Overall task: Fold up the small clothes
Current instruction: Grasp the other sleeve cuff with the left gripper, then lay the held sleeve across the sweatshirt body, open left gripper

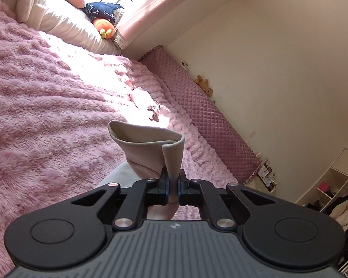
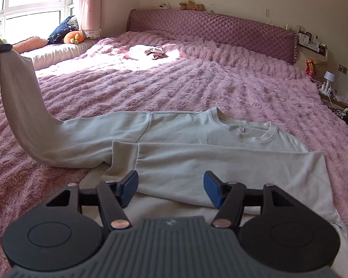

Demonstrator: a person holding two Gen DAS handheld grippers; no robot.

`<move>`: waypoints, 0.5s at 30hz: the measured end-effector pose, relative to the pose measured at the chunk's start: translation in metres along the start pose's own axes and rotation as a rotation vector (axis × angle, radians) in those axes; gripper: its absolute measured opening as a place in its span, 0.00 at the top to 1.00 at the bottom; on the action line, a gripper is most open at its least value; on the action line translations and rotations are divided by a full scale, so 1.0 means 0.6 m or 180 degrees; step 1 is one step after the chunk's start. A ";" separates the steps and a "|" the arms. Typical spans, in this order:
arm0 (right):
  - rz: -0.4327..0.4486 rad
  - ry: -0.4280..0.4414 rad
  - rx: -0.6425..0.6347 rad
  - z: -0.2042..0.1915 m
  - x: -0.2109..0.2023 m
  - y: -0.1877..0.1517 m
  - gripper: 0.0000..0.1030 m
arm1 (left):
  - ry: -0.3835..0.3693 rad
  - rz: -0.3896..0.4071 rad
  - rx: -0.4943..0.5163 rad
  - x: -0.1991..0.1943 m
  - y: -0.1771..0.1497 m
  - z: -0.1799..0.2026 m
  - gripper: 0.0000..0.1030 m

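sweatshirt (image 2: 197, 134) flat on pink blanket (image 2: 197, 88).
left gripper (image 1: 173, 185) pinches its raised sleeve cuff (image 1: 150, 143); right gripper (image 2: 170, 190) jaws spread, empty.

The sweatshirt (image 2: 197, 134) lies flat on the bed cover (image 2: 197, 85) directly ahead of the right gripper (image 2: 170, 190), one sleeve folded across its body just beyond the gripper's spread fingers. The other sleeve (image 2: 18, 97) rises at far left to the left gripper (image 1: 173, 185), clamped on its cuff (image 1: 148, 146). Farther ahead lie a small garment pile (image 2: 146, 53) and, behind it, the headboard (image 2: 211, 30).
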State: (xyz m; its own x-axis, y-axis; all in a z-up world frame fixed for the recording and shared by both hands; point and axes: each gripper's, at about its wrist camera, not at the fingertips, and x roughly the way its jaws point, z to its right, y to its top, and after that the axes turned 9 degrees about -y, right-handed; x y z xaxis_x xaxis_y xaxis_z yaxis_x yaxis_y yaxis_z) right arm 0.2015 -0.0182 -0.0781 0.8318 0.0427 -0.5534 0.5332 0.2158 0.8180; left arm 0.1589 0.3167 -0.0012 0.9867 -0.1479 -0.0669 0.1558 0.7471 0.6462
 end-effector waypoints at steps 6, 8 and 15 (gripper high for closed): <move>-0.0023 -0.0193 0.0176 0.102 -0.031 -0.033 0.43 | -0.0452 -0.0358 0.0106 0.107 -0.088 0.125 0.94; -0.0051 -0.0266 0.0262 0.138 -0.040 -0.047 0.43 | -0.0566 -0.0492 0.0116 0.142 -0.126 0.158 0.94; -0.0134 -0.0464 0.0484 0.244 -0.064 -0.092 0.43 | -0.0893 -0.1112 0.0072 0.261 -0.312 0.235 0.94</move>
State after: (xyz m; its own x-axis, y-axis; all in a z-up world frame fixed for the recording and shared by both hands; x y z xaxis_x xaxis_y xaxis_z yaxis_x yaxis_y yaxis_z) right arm 0.1625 -0.1747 -0.0791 0.8159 -0.1072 -0.5682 0.5759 0.0641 0.8150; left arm 0.2779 0.0624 -0.0255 0.8240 -0.5613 -0.0773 0.4735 0.6071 0.6382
